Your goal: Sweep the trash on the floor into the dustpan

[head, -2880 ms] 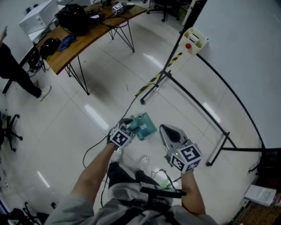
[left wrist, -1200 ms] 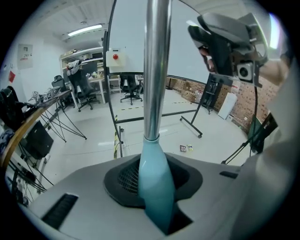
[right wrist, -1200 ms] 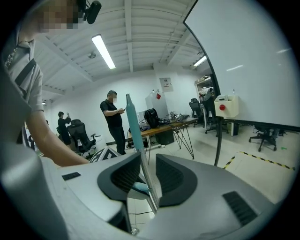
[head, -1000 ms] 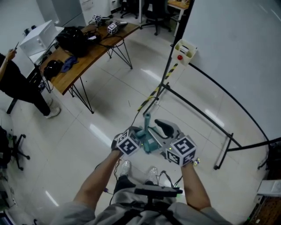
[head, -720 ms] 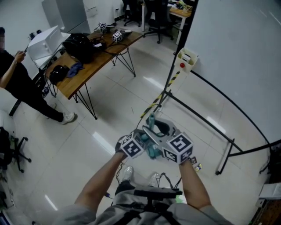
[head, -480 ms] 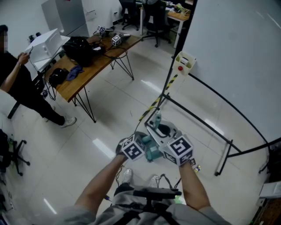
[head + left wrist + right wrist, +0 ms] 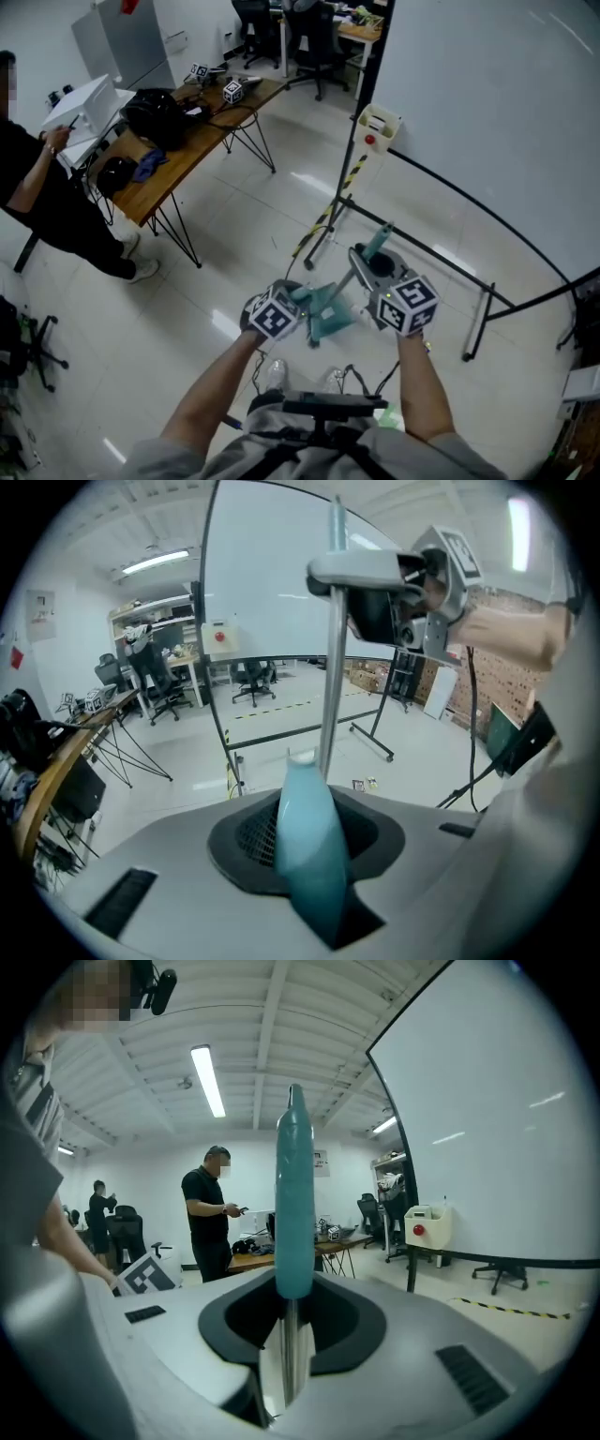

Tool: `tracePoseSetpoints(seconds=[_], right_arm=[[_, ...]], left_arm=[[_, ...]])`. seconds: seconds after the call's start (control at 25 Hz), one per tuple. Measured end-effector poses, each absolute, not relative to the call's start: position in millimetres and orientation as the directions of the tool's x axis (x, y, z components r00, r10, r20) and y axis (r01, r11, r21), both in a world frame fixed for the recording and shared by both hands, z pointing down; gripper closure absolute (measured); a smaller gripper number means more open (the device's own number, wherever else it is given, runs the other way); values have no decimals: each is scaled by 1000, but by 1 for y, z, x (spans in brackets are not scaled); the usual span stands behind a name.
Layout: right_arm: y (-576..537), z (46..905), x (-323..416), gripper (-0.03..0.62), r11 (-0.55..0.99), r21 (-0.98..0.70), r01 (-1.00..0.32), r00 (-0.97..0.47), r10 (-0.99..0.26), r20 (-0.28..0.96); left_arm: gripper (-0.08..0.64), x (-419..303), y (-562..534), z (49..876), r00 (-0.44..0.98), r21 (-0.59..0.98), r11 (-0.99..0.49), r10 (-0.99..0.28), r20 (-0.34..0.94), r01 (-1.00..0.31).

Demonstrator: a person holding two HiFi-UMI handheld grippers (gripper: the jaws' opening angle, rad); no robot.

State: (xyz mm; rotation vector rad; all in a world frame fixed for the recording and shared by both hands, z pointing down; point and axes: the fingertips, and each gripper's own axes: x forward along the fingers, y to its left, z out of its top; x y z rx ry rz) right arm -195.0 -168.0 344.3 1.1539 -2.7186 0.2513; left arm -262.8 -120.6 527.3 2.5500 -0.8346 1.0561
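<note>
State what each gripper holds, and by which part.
Left gripper: dustpan, by its teal handle. Right gripper, just closed: broom, by the metal shaft below its teal grip.

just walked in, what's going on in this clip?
A person has a gripper in each hand. The left gripper is clamped on the teal handle of the dustpan. The right gripper has just been closing its jaws and grips the broom by its metal rod, below the teal grip. Both tools are held close together in front of the person. No sweeping yet, and no trash can be made out on the floor.
</note>
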Motion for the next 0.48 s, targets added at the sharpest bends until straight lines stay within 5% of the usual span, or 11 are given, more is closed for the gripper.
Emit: tracePoseSetpoints(seconds=[0.48], right_arm=[[-147,340,-151,522,620,-21,-785,-606,-759,241]], left_arm=[[456,-272,-125,509,561,39,-756,-449,696,-653]])
